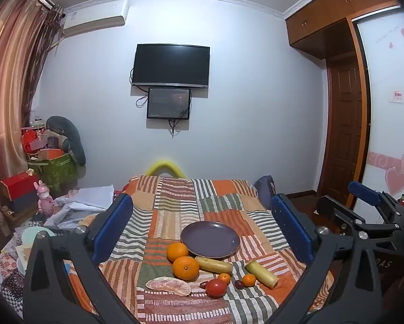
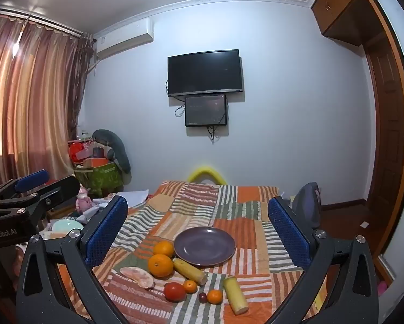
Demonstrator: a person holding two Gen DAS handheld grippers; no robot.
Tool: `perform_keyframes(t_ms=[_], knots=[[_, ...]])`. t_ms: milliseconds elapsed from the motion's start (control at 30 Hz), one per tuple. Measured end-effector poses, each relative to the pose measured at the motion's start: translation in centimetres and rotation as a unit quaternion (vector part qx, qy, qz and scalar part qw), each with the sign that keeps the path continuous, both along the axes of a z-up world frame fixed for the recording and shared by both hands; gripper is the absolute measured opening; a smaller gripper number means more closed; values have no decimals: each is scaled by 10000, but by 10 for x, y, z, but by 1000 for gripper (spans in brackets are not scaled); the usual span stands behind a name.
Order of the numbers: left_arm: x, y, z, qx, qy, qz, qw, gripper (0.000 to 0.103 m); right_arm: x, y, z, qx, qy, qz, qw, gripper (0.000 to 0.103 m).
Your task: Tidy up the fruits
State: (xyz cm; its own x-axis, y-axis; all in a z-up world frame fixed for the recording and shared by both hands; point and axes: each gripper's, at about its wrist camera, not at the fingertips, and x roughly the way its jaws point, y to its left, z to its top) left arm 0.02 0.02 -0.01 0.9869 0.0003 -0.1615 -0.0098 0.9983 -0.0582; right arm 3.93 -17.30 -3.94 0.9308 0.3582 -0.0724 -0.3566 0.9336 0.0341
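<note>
glossy purple round plate (image 1: 210, 240) lies on striped patchwork cloth (image 1: 174, 202); both hand-held grippers spread wide, empty.

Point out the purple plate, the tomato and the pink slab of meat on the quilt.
purple plate (image 1: 230, 247): left wrist view, on its bare right rim.
tomato (image 2: 174, 292): right wrist view, on the middle of its red skin.
slab of meat (image 2: 137, 276): right wrist view, on the middle of its pink top face.

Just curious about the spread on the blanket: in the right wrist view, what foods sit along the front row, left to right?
Slice of raw meat → tomato → small dark red fruit → small orange → pale yellow corn cob.
</note>
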Motion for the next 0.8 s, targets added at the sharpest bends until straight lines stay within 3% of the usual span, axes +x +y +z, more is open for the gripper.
perform_keyframes(t_ms=[800], knots=[[5, 1, -6, 24, 80, -60, 9999, 103, 2, -1, -1, 89, 70, -34, 9999, 103]])
